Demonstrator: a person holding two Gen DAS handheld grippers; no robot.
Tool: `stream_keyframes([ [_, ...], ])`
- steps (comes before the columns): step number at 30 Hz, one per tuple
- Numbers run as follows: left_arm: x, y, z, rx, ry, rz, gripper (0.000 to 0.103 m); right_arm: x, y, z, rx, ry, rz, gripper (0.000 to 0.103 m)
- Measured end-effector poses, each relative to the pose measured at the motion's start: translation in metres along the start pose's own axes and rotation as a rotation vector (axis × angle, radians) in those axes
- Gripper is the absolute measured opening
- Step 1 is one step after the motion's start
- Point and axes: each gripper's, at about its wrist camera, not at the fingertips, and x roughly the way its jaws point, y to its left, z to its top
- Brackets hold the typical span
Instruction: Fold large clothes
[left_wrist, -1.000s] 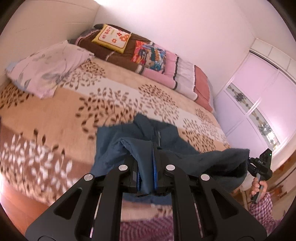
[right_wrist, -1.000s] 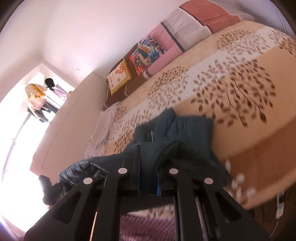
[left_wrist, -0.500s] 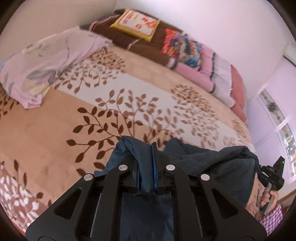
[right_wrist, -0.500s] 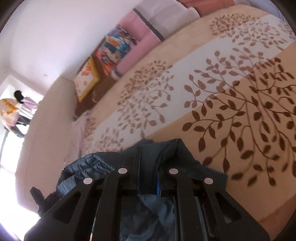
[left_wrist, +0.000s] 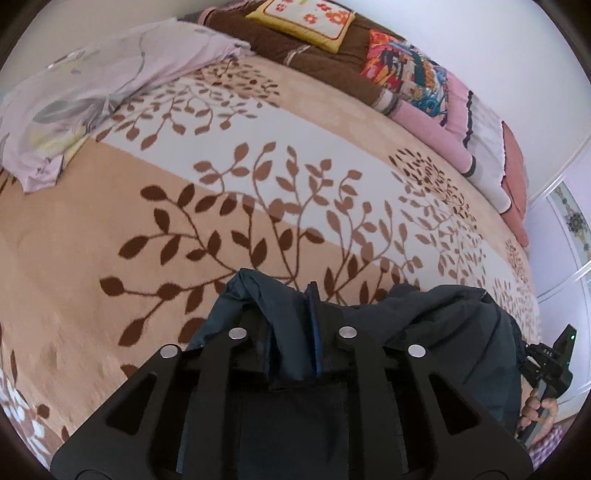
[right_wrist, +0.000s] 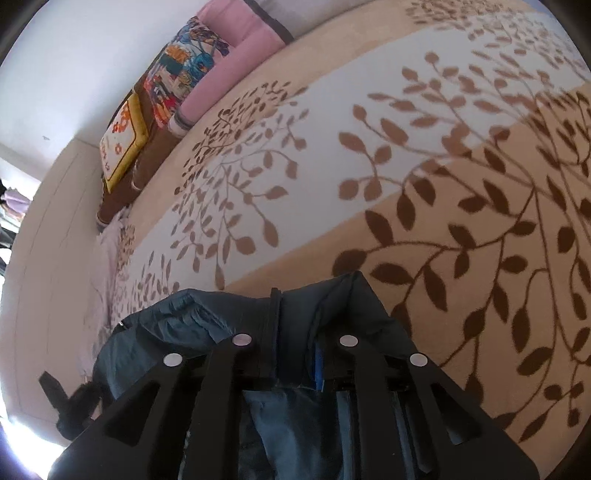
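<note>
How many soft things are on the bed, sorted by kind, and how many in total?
Garments held by both grippers: 1, dark blue jacket
Cushions: 2, yellow flowered cushion and multicoloured cushion
Folded quilts or blankets along the wall: 2, brown quilt and pink striped quilt
Loose pale bedding: 1, lilac floral sheet
Total: 6

Matt cloth jacket (left_wrist: 443, 325) — plush blanket (left_wrist: 110, 229)
</note>
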Motion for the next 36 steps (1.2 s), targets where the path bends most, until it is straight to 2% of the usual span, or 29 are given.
stream_keyframes([
  [3,-0.004,0.004,0.002,-0.04,0.014,-0.035,0.025,-0.005,-0.004,0.001,0.018,0.012,0.048,0.029],
  [5,-0.011,0.006,0.003,-0.069,0.01,-0.072,0.046,-0.011,-0.004,0.002,0.03,0.02,0.07,0.036],
  [6,-0.015,0.006,0.004,-0.077,0.002,-0.085,0.051,-0.013,-0.002,0.002,0.035,0.025,0.079,0.042],
  [7,-0.021,0.006,0.005,-0.083,-0.017,-0.091,0.062,-0.015,0.0,0.002,0.037,0.025,0.087,0.049],
  [8,-0.03,0.006,0.007,-0.083,-0.054,-0.08,0.079,-0.02,0.002,0.001,0.028,0.015,0.091,0.053],
  [9,-0.036,0.006,0.007,-0.08,-0.081,-0.069,0.085,-0.023,0.005,0.001,0.022,0.005,0.094,0.073],
  [10,-0.044,0.005,0.008,-0.074,-0.123,-0.066,0.087,-0.029,0.007,0.0,0.016,-0.024,0.092,0.085],
  [12,-0.055,0.007,0.01,-0.069,-0.141,-0.068,0.087,-0.042,0.011,0.0,0.003,-0.087,0.098,0.085],
  [15,-0.07,0.013,0.006,-0.079,-0.145,-0.083,0.087,-0.056,0.014,-0.002,-0.006,-0.104,0.095,0.085],
  [19,-0.094,0.021,-0.019,-0.031,-0.126,-0.073,0.087,-0.077,0.016,-0.023,-0.081,-0.114,0.068,0.085],
  [25,-0.132,0.044,-0.082,-0.004,-0.085,-0.04,0.087,-0.123,0.002,-0.097,-0.193,-0.111,0.022,0.085],
  [29,-0.149,0.063,-0.13,-0.037,-0.048,-0.032,0.087,-0.148,-0.015,-0.151,-0.217,-0.118,-0.021,0.085],
  [32,-0.151,0.074,-0.168,-0.077,-0.005,-0.042,0.087,-0.159,-0.031,-0.192,-0.215,-0.098,-0.042,0.085],
  [36,-0.135,0.077,-0.202,-0.13,0.061,-0.074,0.087,-0.15,-0.047,-0.231,-0.177,-0.018,-0.025,0.085],
])
